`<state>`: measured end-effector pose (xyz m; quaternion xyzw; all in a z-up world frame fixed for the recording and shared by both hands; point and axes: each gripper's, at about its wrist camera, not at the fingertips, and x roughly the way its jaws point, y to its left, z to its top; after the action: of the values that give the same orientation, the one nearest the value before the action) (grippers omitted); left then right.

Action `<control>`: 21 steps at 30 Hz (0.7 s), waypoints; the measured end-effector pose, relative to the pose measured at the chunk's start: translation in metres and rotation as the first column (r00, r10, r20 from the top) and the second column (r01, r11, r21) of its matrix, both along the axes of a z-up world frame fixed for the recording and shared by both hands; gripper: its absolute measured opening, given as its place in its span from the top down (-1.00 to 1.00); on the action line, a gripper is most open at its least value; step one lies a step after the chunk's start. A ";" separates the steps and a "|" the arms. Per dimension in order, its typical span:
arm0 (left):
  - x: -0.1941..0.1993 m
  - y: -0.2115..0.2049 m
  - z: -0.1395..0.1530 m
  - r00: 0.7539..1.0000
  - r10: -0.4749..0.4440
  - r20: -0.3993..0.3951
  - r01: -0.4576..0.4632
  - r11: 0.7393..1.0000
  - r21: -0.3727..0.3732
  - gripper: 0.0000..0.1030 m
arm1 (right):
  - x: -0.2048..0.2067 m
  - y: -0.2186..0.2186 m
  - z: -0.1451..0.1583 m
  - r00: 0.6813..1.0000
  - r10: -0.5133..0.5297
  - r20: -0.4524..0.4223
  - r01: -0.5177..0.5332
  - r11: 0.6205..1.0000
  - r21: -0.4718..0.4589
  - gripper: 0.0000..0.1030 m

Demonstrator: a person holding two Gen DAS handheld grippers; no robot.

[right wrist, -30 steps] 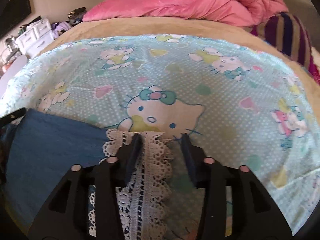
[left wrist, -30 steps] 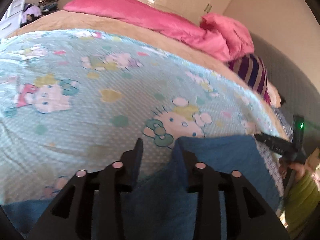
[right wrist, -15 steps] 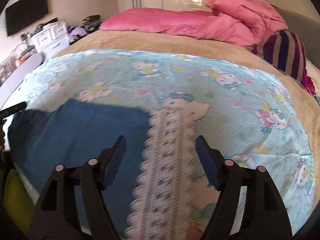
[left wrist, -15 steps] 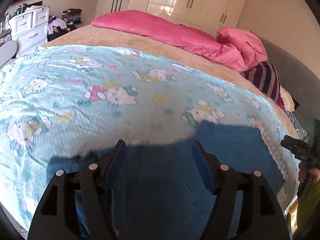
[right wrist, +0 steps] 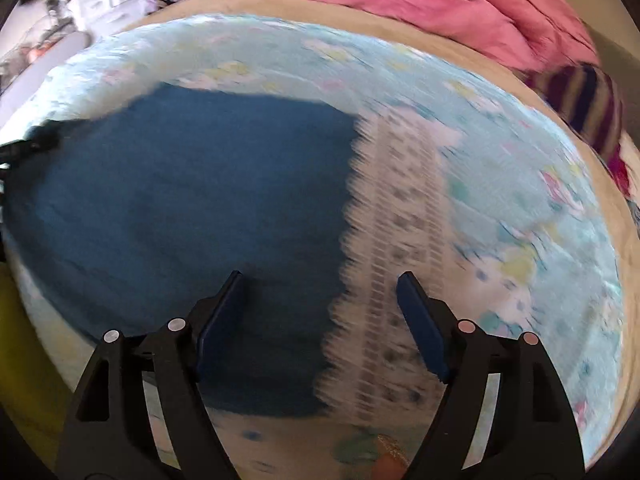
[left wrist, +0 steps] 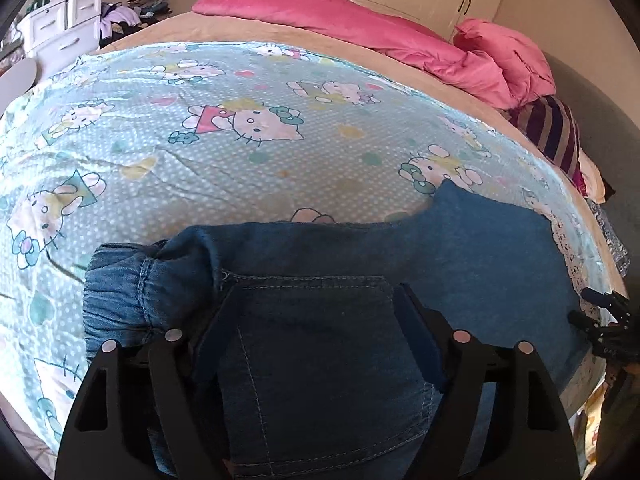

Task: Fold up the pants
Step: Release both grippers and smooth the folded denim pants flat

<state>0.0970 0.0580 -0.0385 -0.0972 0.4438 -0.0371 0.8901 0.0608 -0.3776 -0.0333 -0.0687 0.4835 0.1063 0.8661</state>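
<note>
Blue denim pants (left wrist: 304, 248) lie flat near the front edge of the bed, with the gathered waistband (left wrist: 116, 292) at the left and a back pocket below my left gripper (left wrist: 314, 292). Its jaws are opening, wide apart above the denim, and press on nothing. In the blurred right wrist view the pants (right wrist: 180, 184) end in a white lace hem (right wrist: 400, 208). My right gripper (right wrist: 320, 276) hovers over the seam between denim and lace, its jaws opening with nothing pinched. It also shows at the far right of the left wrist view, as the right gripper (left wrist: 604, 320).
The bed wears a light blue cartoon-cat sheet (left wrist: 240, 160) over a beige cover. A pink duvet (left wrist: 360, 20) and a striped pillow (left wrist: 552, 132) lie at the far end. White drawers (left wrist: 64, 20) stand to the left and wardrobes behind. A yellow-green sleeve (right wrist: 16, 320) shows at the left edge.
Both grippers have drawn back toward the bed's front edge and their jaws have spread. The denim edge and lace hem no longer sit between the fingers, and more of the pants shows.
</note>
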 end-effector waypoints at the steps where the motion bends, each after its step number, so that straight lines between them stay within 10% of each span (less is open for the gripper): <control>1: 0.000 -0.002 -0.001 1.000 -0.002 0.000 0.002 1.000 0.011 -0.49 | -0.002 -0.005 -0.001 1.000 -0.019 0.000 0.019 1.000 0.011 -0.37; 10: -0.010 -0.019 0.018 0.998 -0.018 0.052 0.014 0.996 0.085 -0.69 | -0.013 -0.009 0.018 0.997 0.002 0.079 -0.007 0.998 0.063 -0.40; 21: -0.049 -0.100 0.037 0.963 -0.264 0.055 0.252 0.955 0.158 -0.86 | -0.038 0.016 0.035 0.990 0.093 0.108 -0.106 0.987 0.121 -0.45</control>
<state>0.0477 -0.0420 -0.0018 0.0299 0.4202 -0.1234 0.8985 0.0225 -0.3618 0.0014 -0.0429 0.4270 0.1761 0.8859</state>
